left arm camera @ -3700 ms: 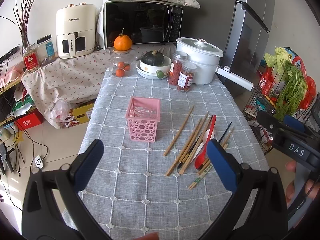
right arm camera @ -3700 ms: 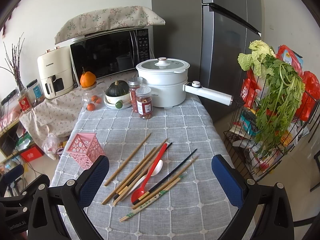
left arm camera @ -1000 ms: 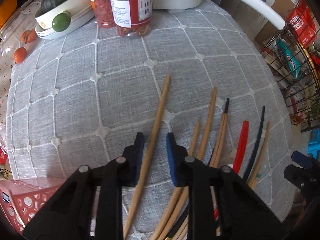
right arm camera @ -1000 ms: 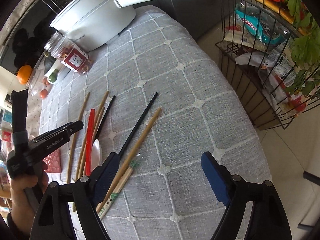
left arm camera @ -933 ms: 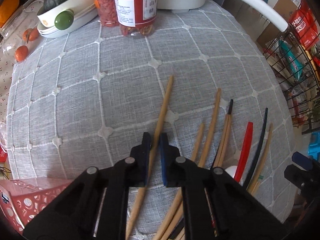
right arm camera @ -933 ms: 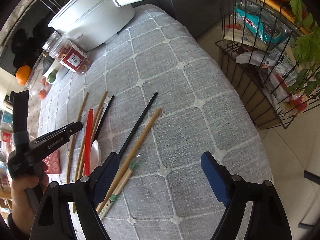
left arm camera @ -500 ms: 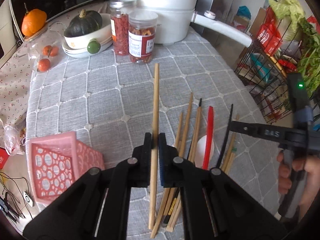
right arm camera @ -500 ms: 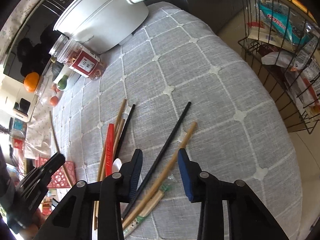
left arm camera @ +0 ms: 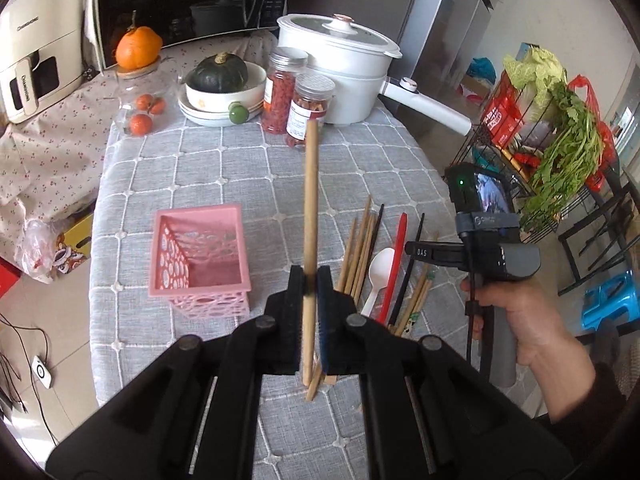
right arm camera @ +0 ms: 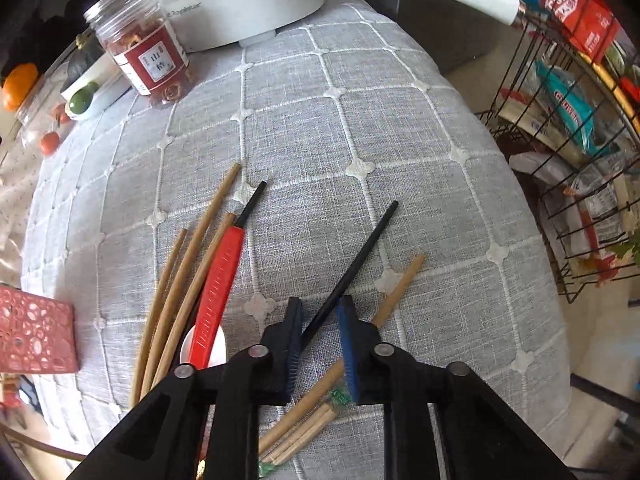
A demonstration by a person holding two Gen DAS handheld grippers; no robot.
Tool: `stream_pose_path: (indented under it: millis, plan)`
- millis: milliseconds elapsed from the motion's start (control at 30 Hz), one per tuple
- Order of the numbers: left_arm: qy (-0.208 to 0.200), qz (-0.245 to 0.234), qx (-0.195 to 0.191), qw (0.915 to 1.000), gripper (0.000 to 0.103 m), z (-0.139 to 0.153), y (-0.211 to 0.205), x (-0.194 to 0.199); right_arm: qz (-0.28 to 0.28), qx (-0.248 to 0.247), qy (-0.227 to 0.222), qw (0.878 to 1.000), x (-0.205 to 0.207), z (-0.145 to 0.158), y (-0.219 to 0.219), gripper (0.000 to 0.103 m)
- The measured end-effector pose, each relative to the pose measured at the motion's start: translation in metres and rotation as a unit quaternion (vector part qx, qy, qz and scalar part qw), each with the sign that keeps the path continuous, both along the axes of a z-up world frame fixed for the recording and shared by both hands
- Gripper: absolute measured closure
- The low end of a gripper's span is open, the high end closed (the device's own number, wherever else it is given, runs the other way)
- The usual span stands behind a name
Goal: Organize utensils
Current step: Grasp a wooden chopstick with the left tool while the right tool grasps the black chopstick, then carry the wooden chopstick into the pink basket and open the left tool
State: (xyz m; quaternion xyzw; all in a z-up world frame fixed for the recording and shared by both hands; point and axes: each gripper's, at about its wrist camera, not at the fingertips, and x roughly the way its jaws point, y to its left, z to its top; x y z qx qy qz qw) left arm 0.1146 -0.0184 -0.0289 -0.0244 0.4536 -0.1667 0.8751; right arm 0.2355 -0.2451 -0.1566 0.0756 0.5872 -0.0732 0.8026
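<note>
one wooden chopstick (left arm camera: pixel 310 208) raised beside pink basket (left arm camera: pixel 200 258); remaining utensils (right arm camera: pixel 212 280) lie scattered.

Black hand-held gripper (left arm camera: pixel 311 280), blue pads (left arm camera: pixel 323 320)

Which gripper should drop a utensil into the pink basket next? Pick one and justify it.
Left. The left gripper is shut on a wooden chopstick, lifted off the cloth just beside the pink basket. The right gripper only straddles a black chopstick lying on the table, jaws not closed.

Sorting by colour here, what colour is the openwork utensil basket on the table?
Pink; the basket shows best in the left wrist view.
</note>
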Motion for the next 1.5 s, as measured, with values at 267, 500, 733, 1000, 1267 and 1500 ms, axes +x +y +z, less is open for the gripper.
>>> stream_pose_path:
  millis: [267,500,733,1000,1267,1500]
  plan:
    - [-0.041,0.031,-0.027,0.9983,0.096,0.013,0.026,-0.021,0.005,0.112,-0.039,0.993,-0.003,0.001,-0.013,0.097]
    - [-0.088,0.039,-0.036,0.9947,0.096,0.035,0.039,-0.041,0.021,0.120,-0.123,0.985,-0.033,0.057,-0.012,0.097]
    - [-0.170,0.079,-0.055,0.9808,0.096,0.066,0.062,-0.057,0.052,0.106,-0.223,0.968,-0.078,0.123,-0.002,0.097]
    - [-0.263,0.135,-0.049,0.9540,0.096,0.074,0.083,-0.042,0.084,0.100,-0.308,0.942,-0.117,0.173,0.013,0.097]
    - [-0.220,0.146,-0.028,0.9642,0.096,0.038,0.086,0.004,0.110,0.117,-0.335,0.928,-0.126,0.194,0.038,0.097]
    - [-0.174,0.137,-0.025,0.9747,0.086,0.015,0.084,0.027,0.128,0.128,-0.331,0.926,-0.126,0.194,0.059,0.097]
